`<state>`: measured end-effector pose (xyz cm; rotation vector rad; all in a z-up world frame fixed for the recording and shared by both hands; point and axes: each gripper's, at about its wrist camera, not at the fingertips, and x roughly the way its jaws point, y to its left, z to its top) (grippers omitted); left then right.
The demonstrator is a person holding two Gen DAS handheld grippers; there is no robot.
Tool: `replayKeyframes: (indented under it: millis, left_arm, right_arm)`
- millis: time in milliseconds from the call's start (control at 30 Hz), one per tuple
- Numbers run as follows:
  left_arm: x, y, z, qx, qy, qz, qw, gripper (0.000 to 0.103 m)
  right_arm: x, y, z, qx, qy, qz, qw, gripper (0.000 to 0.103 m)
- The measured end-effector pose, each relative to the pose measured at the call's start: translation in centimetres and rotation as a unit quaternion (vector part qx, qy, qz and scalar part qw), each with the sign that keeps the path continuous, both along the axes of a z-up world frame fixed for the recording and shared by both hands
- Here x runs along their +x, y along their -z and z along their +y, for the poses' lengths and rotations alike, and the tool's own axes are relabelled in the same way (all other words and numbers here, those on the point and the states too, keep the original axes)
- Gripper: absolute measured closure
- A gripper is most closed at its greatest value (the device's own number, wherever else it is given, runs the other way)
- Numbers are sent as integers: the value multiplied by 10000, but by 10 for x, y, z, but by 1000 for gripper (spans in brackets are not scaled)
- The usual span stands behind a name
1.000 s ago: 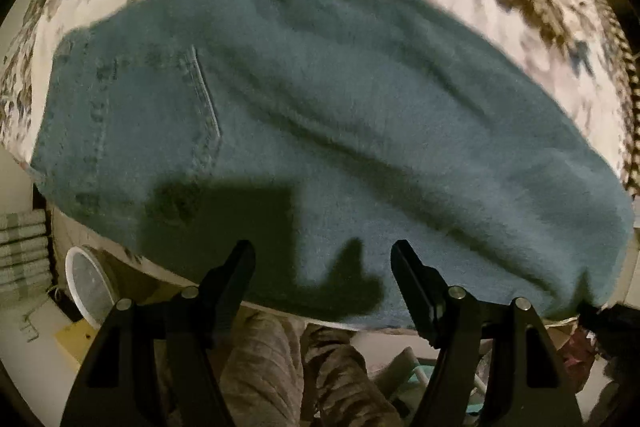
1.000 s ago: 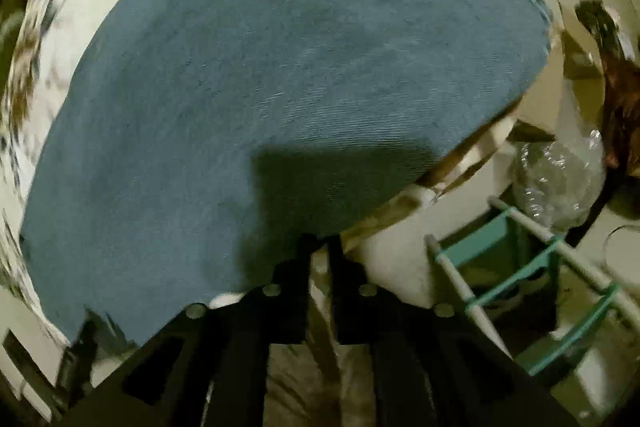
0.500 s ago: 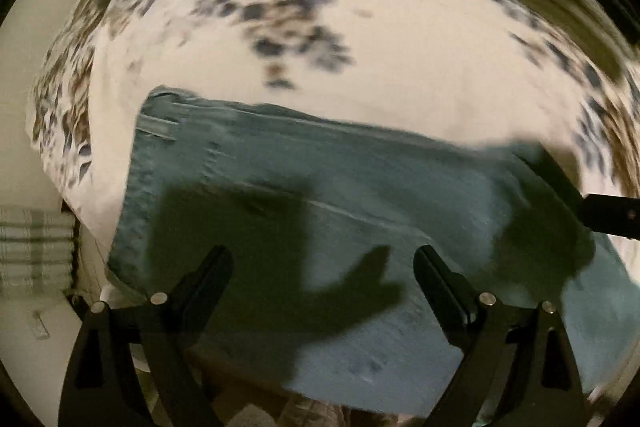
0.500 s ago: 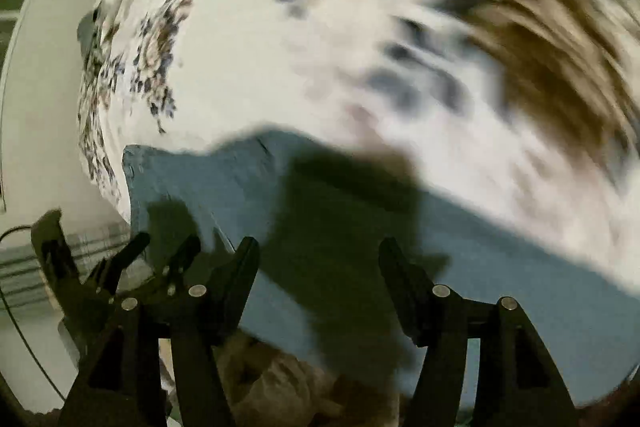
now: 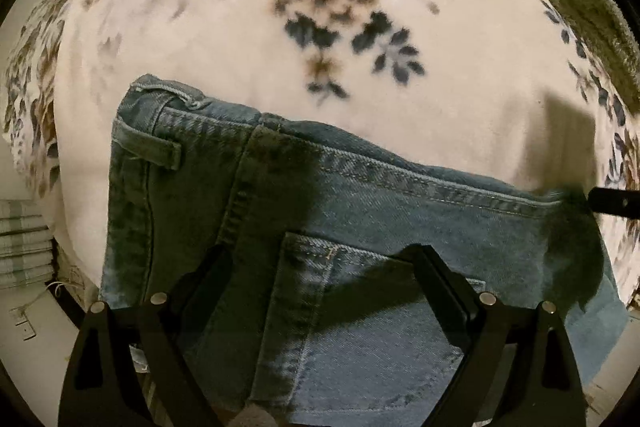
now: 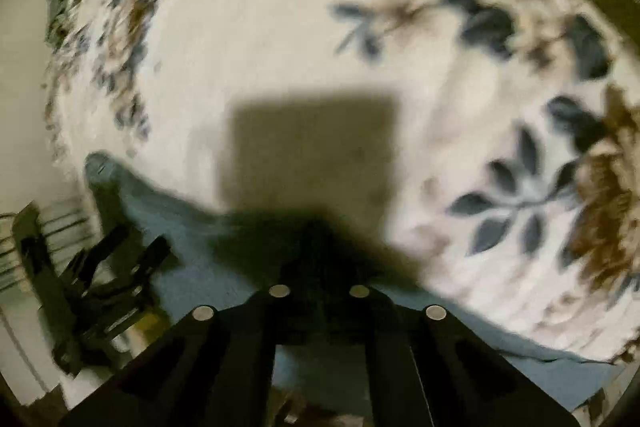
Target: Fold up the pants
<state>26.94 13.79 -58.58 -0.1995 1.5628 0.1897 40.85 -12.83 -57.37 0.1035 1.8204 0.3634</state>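
Observation:
Blue jeans lie flat on a floral blanket, waistband and belt loop at left, back pocket near the front. My left gripper is open just above the jeans near the pocket. The right gripper's tip shows at the jeans' far right edge. In the right wrist view, my right gripper is shut at the jeans' far edge, apparently pinching the denim. The left gripper shows at lower left.
An olive towel lies at the blanket's back right. Striped folded cloth sits off the bed's left edge. The blanket stretches beyond the jeans.
My right gripper closed from open onto the jeans' far edge. Both grippers moved forward and lower over the jeans; the left stayed open.

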Motion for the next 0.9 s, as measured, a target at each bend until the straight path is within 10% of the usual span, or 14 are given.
replayKeyframes:
  millis: [133,267,400,567,733,900]
  left_arm:
    - [6,-24,-16,-157,42,-213,9996,11]
    - [5,-49,-55,-261,473,-497,9973,10]
    - [-7,-66,-108,-375,1006,-622,9923,10]
    - [-30,-68,-202,-560,1749,-365,9823,10]
    - [-67,-50,-305,-704,2452,-70,9669,10]
    - [-95,-26,-398,-736,3094,59,9481,10]
  right_arm:
    - [1,-23,-35,39,619,-256,9977,94]
    - [-42,-52,-83,245,1523,-537,9866,41]
    - [-114,-62,-126,224,2602,-589,9635,40]
    - [-239,-52,-230,-35,4478,-554,8924,40]
    - [-361,-35,-345,-341,6071,-565,7919,40]
    - [-427,-9,-414,-330,6678,-783,7394,40]
